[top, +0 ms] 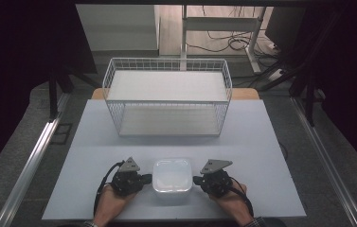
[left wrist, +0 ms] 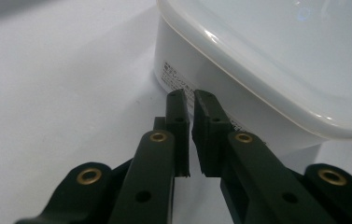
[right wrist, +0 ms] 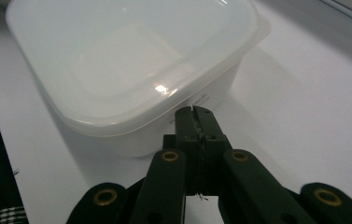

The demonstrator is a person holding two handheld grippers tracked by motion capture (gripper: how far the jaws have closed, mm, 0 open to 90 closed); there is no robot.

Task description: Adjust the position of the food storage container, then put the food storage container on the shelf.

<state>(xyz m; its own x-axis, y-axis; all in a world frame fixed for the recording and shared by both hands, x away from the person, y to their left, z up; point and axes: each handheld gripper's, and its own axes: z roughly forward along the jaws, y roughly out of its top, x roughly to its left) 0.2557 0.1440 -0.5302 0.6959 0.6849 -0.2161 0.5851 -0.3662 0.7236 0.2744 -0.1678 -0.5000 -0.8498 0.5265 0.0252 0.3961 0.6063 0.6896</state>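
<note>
On the table, your clenched left gripper [top: 148,178] and right gripper [top: 196,180] flank the lidded box [top: 172,177], holding nothing; press evenly from both sides before lifting.

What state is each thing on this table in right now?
White container: lid on, standing upright on the table, between the two grippers.
Left gripper: shut, empty, tips at the container's side.
Right gripper: shut, empty, tips at the container's side.
Wire basket: upright, nothing inside.
</note>
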